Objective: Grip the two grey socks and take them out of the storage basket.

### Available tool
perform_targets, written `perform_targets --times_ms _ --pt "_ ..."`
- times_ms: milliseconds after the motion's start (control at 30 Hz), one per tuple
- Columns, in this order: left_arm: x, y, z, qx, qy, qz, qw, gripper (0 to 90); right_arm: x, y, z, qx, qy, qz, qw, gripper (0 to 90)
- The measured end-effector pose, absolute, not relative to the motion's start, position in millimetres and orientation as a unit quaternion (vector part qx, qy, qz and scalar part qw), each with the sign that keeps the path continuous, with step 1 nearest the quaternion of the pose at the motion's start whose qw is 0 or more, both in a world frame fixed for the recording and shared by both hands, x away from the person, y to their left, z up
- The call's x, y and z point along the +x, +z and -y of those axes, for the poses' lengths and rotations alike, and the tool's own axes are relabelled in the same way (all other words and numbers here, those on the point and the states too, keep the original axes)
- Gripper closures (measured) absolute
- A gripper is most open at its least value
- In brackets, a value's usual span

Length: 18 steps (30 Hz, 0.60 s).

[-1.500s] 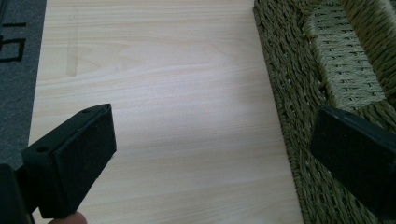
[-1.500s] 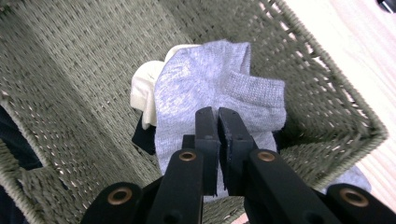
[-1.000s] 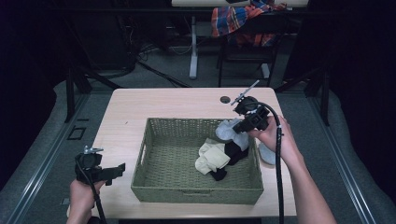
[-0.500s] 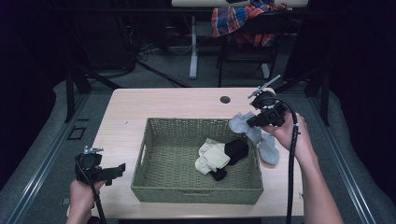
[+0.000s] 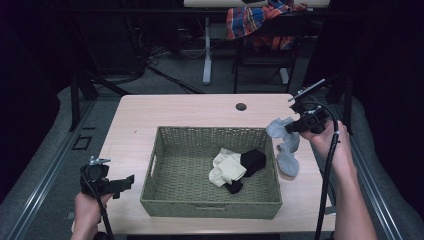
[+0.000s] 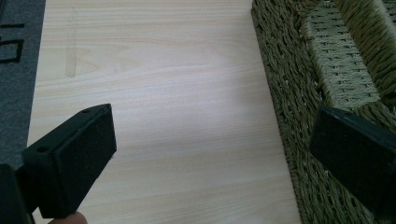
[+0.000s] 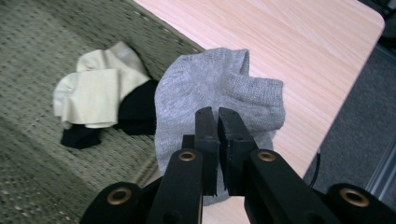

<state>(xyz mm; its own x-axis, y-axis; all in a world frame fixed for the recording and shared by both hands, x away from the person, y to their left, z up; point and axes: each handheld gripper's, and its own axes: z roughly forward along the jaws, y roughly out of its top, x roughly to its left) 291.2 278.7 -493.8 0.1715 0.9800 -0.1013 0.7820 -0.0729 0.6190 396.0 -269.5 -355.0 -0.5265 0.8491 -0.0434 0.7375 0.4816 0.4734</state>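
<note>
Beside basket, grey sock seemingly hangs lengthwise.

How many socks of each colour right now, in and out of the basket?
Grey socks: 2, one held by the right gripper, one on the table
Cream socks: 2, in the basket
Black socks: 2, in the basket
Total: 6

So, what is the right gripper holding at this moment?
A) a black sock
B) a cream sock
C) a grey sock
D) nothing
C: in the right gripper view, the right gripper has its jaws pressed shut on a grey sock, while the cream sock and the black sock lie in the basket.
</note>
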Motion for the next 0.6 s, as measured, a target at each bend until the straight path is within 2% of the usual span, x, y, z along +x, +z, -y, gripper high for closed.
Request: perform_targets --times_ms 267,600 --pt "291 -494 -279 0.712 0.175 -0.618 0.283 0.9 404 -366 290 0.496 0.186 -0.837 0.139 87.3" --pt "291 -494 -279 0.712 0.175 -0.618 0.284 0.9 418 -393 304 0.523 0.156 -0.829 0.119 87.2"
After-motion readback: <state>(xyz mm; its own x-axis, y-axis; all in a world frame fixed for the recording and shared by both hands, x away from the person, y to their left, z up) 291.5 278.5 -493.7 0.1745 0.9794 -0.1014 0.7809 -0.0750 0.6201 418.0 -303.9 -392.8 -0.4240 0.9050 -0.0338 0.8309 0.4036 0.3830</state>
